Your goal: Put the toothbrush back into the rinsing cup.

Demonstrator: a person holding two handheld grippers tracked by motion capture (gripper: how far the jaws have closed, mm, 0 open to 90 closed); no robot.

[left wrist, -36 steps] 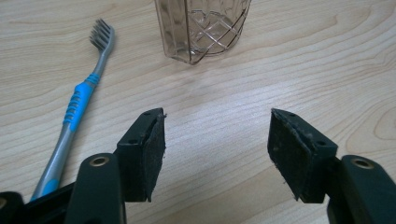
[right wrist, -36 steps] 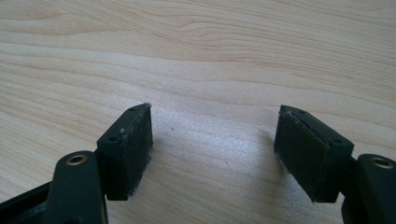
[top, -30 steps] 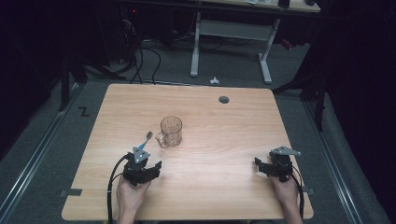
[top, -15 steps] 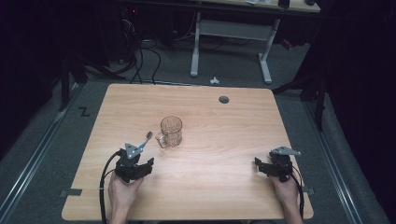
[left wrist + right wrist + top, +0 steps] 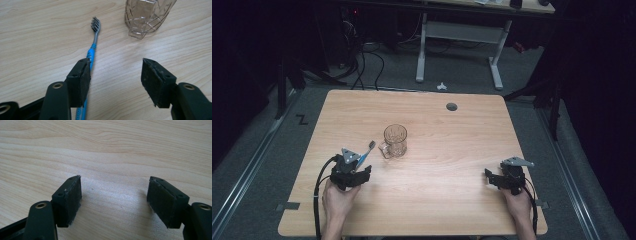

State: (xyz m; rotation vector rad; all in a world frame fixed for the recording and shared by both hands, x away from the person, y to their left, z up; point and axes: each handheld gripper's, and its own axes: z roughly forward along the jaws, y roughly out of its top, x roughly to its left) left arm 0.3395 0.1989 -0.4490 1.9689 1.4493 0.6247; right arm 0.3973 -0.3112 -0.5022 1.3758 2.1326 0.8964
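Left gripper view looks down along two black jaws standing wide apart over the pale wood table (image 5: 37, 37), and the left gripper (image 5: 115, 75) grips nothing: its jaws have just been closing a little, yet bare wood lies in the gap between them. A blue and grey toothbrush (image 5: 93, 48) lies flat on the table, its blue handle running under the outer edge of the left-hand jaw in that view, so whether the jaw touches it cannot be told; its grey neck and dark bristle head point away from the gripper. Just beyond the bristles and to their right stands a clear glass mug (image 5: 146, 17) with a cut pattern, upright and apart from the brush. In the right gripper view the right gripper (image 5: 113, 200) also stands open, its pads well apart over bare wood. In the high view the left gripper (image 5: 350, 172) sits near the front left of the table (image 5: 452, 210), held by a hand, with the toothbrush (image 5: 366, 152) slanting from it toward the mug (image 5: 395, 140) near the middle. The right gripper (image 5: 507, 177) rests at the front right, well apart from both. Farther back a small dark round hole (image 5: 452, 106) sits in the tabletop.
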